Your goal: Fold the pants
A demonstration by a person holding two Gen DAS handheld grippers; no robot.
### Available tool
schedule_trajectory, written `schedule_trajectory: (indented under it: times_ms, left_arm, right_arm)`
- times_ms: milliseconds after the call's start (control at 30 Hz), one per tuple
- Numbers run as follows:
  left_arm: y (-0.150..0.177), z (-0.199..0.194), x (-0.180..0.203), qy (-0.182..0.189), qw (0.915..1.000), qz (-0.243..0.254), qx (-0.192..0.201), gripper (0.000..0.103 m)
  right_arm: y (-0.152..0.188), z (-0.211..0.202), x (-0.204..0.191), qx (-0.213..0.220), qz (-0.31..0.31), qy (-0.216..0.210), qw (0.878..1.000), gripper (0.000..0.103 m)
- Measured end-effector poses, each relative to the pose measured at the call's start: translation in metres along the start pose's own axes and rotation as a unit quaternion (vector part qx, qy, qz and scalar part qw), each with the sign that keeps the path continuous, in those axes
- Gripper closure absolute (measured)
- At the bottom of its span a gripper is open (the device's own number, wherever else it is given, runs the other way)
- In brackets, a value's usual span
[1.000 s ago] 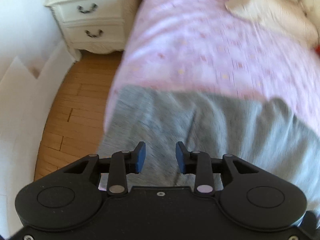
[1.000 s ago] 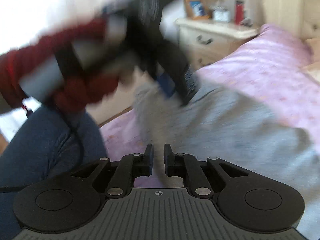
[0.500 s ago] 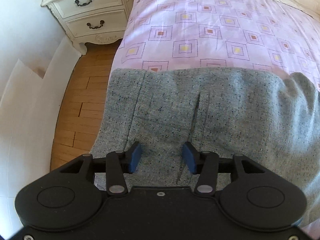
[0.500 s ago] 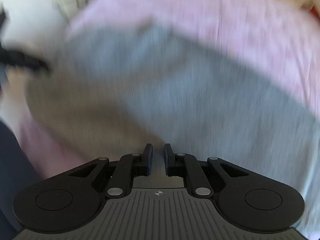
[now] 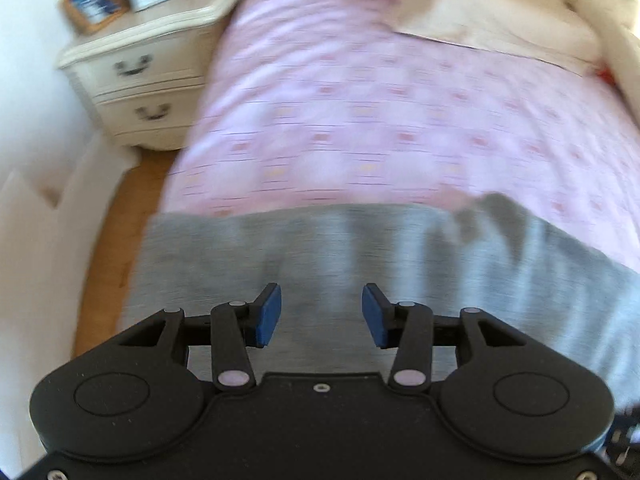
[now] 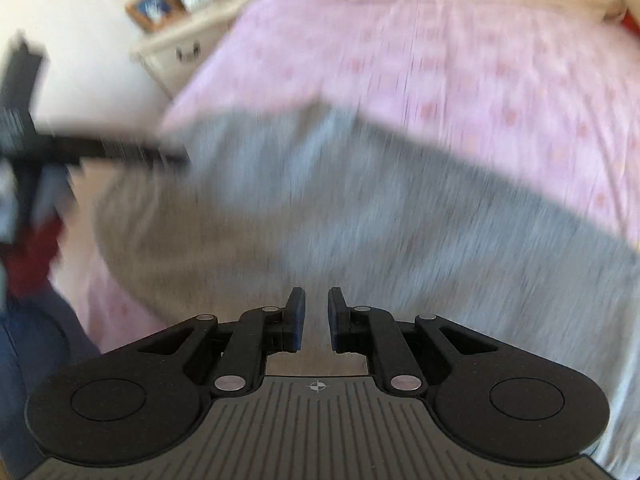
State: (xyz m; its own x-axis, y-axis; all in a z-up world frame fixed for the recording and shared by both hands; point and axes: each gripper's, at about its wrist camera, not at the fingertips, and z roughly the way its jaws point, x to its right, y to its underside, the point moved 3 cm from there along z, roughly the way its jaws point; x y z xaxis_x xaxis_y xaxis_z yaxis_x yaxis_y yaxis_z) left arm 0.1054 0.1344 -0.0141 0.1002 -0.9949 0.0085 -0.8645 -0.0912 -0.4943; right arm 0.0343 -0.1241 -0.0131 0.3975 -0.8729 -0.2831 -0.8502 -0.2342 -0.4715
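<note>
Grey pants [image 5: 360, 256] lie spread across the near edge of a bed with a pink patterned sheet [image 5: 380, 120]. They also show in the right wrist view [image 6: 360, 216], blurred by motion. My left gripper [image 5: 322, 316] is open and empty, above the pants near their left end. My right gripper [image 6: 316, 318] has its jaws a narrow gap apart with nothing between them, above the pants. The left gripper shows in the right wrist view [image 6: 100, 152] as a dark blur at the left.
A cream nightstand [image 5: 148, 68] with a picture frame [image 5: 94, 8] stands left of the bed over a wooden floor [image 5: 120, 208]. A cream pillow [image 5: 500, 28] lies at the bed's head. A white wall [image 5: 28, 160] is at the left.
The left gripper has opened wider and lifted back, so more of the bed and nightstand show. The right wrist view keeps swinging and now looks across the pants toward the nightstand.
</note>
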Motion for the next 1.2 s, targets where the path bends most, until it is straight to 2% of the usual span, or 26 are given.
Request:
schedule_trajectory:
  times_ms: [67,167,200,267,400,500,600,733,967,1067,1133,1200]
  left_arm:
    - [0.005,0.008,0.018,0.011,0.9992,0.037,-0.008,0.048]
    - [0.019,0.029,0.032,-0.001,0.9951,0.088,-0.046,0.048]
    - [0.02,0.036,0.034,-0.004,0.9939,0.096,-0.055,0.046]
    - [0.021,0.038,0.034,0.001,0.9939,0.098,-0.051,0.045]
    - [0.022,0.041,0.026,0.033,0.9959,0.072,-0.043,0.038]
    - [0.023,0.04,0.028,0.041,0.9958,0.077,-0.029,0.033]
    - [0.028,0.039,0.033,0.033,0.9947,0.096,-0.014,0.033]
    - [0.025,0.038,0.027,0.049,0.9957,0.078,-0.01,0.032]
    - [0.012,0.031,-0.002,0.09,0.9955,-0.027,0.009,0.04]
    - [0.01,0.032,-0.004,0.095,0.9946,-0.039,0.004,0.04]
    - [0.011,0.035,0.002,0.077,0.9969,-0.018,-0.002,0.04]
    - [0.014,0.037,0.012,0.052,0.9985,0.018,-0.004,0.039]
  right_arm:
    - [-0.016,-0.005,0.005,0.032,-0.002,-0.002,0.999,0.09]
    - [-0.047,-0.004,0.016,0.073,-0.006,-0.003,0.997,0.087]
    - [-0.056,-0.001,0.018,0.084,-0.008,-0.006,0.996,0.078]
    - [-0.079,0.012,0.02,0.101,-0.012,-0.014,0.995,0.07]
    - [-0.112,0.041,0.022,0.115,-0.029,-0.024,0.993,0.069]
    - [-0.127,0.072,0.025,0.112,-0.035,-0.023,0.993,0.067]
    - [-0.125,0.086,0.024,0.083,-0.035,-0.037,0.995,0.066]
    - [-0.095,0.085,0.009,0.03,-0.059,-0.068,0.995,0.066]
    - [-0.026,0.068,-0.04,0.008,-0.208,-0.041,0.977,0.065]
    - [-0.016,0.065,-0.048,0.016,-0.231,-0.027,0.973,0.065]
    - [-0.02,0.057,-0.05,0.02,-0.229,-0.028,0.973,0.066]
    - [-0.031,0.04,-0.048,0.057,-0.213,-0.036,0.975,0.066]
